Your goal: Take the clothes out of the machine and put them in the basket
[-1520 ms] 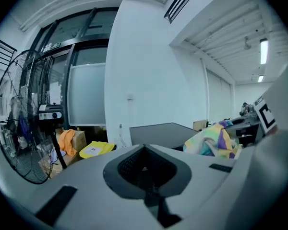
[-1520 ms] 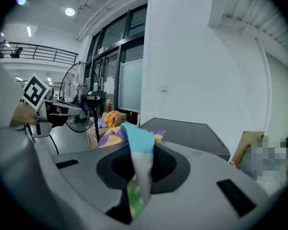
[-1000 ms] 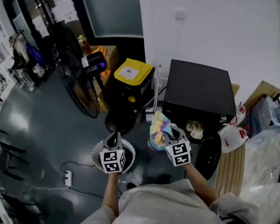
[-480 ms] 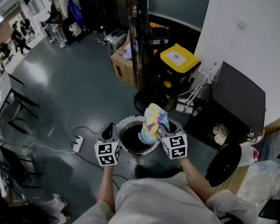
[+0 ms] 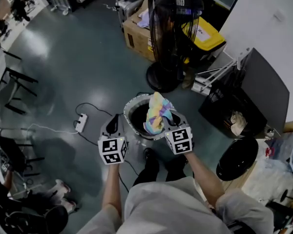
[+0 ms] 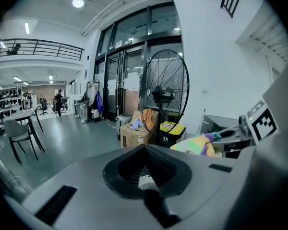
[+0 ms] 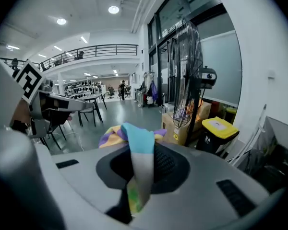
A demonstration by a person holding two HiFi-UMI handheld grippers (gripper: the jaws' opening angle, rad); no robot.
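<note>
My right gripper (image 5: 172, 122) is shut on a pastel rainbow cloth (image 5: 156, 113), which hangs over the right rim of the round white-rimmed basket (image 5: 130, 108) on the floor. In the right gripper view the cloth (image 7: 134, 140) drapes out from between the jaws of that gripper (image 7: 143, 150). Left of the basket, my left gripper (image 5: 114, 124) looks shut and holds nothing; in its own view the left gripper (image 6: 145, 148) has its jaws together, and the cloth (image 6: 199, 145) shows at the right. The black machine (image 5: 256, 91) stands at the right with more laundry (image 5: 238, 121) in its opening.
The machine's round door (image 5: 238, 158) hangs open toward me. Just behind the basket stands a floor fan (image 5: 173, 18), with a yellow-lidded bin (image 5: 206, 34) and a cardboard box (image 5: 136, 33) beyond it. A power strip (image 5: 81, 122) and its cable lie left of the basket. My feet (image 5: 151, 165) are below it.
Both grippers have swung away from the machine toward the basket. The cloth has travelled with the right gripper and now hangs over the basket's rim. The left gripper now sits left of the basket.
</note>
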